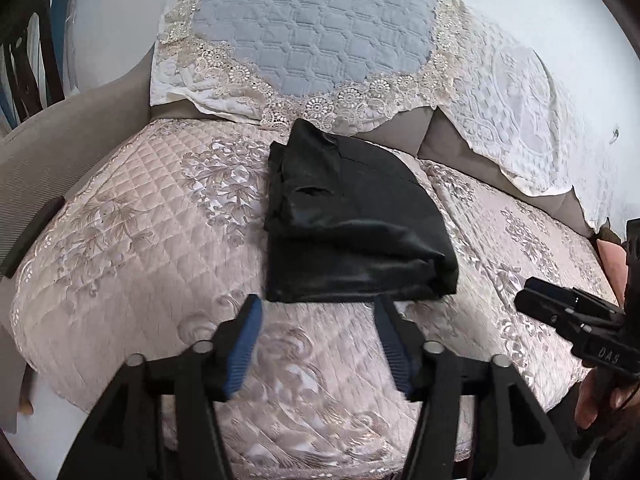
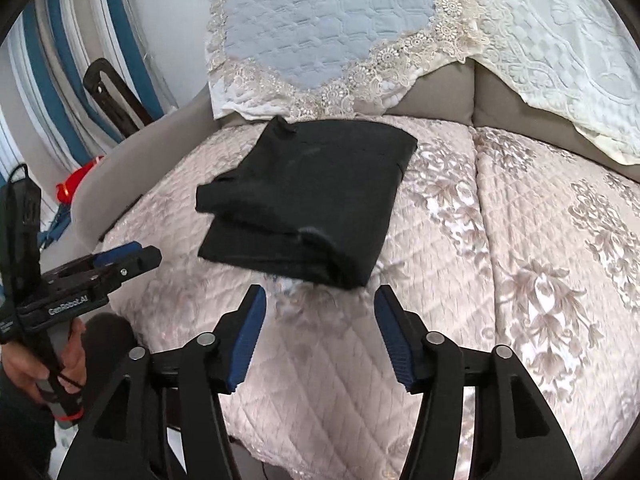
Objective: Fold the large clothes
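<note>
Between the left tool (image 1: 318, 320) fingers – jaws apart, nothing held; right tool (image 2: 320, 312) likewise spread and empty. Just beyond both lies the black garment (image 1: 352, 220), folded into a compact stack on the quilted sofa cover (image 1: 140, 220) – lace-edged cushion (image 1: 312, 32) behind it.

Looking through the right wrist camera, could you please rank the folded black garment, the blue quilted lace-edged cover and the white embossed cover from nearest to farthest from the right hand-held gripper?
From the right hand-held gripper:
1. Folded black garment: just ahead on the pink quilted seat.
2. Blue quilted lace-edged cover: behind the garment, draped on the backrest.
3. White embossed cover: far right on the backrest, roughly level with the blue one, so too close to call.
</note>
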